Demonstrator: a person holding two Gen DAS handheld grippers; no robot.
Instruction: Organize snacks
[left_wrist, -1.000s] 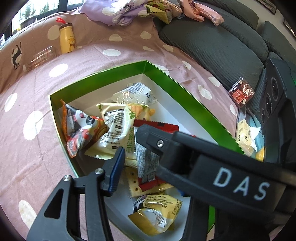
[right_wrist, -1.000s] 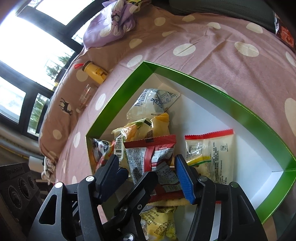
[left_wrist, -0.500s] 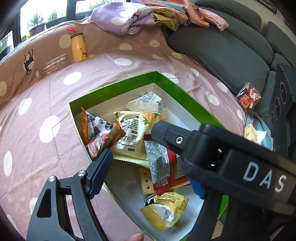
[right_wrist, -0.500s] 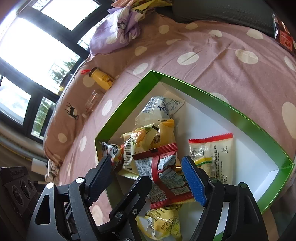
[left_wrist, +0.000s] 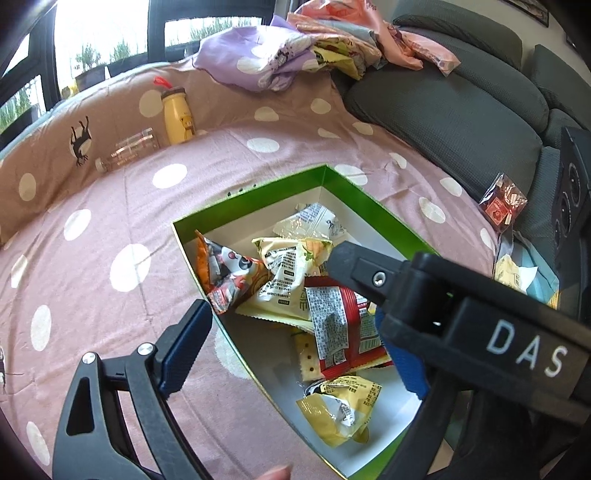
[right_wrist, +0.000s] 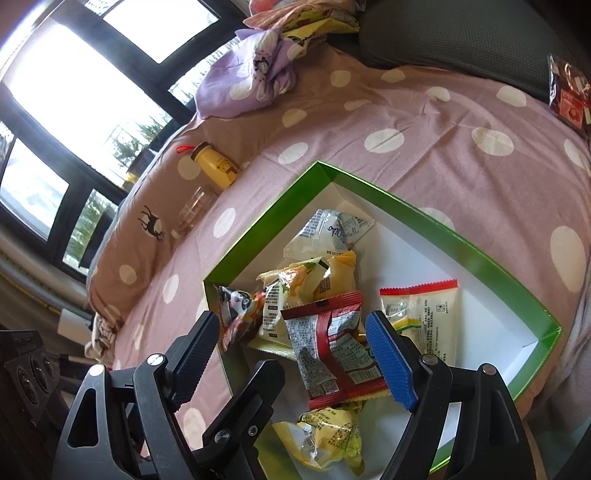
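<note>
A green box with a white inside lies on the pink dotted bedspread and holds several snack packets. A red packet lies on top in the middle, also in the right wrist view. A yellow packet lies at the near end. My left gripper is open and empty above the box. My right gripper is open and empty above the red packet. A red snack bag lies outside the box by the grey sofa.
A yellow bottle and a clear glass stand at the bed's far side. A pile of clothes lies at the back. Grey sofa cushions run along the right. More packets lie at the right.
Both grippers have pulled back and up from the box, so it looks smaller and farther. The snacks in the box have not moved.
</note>
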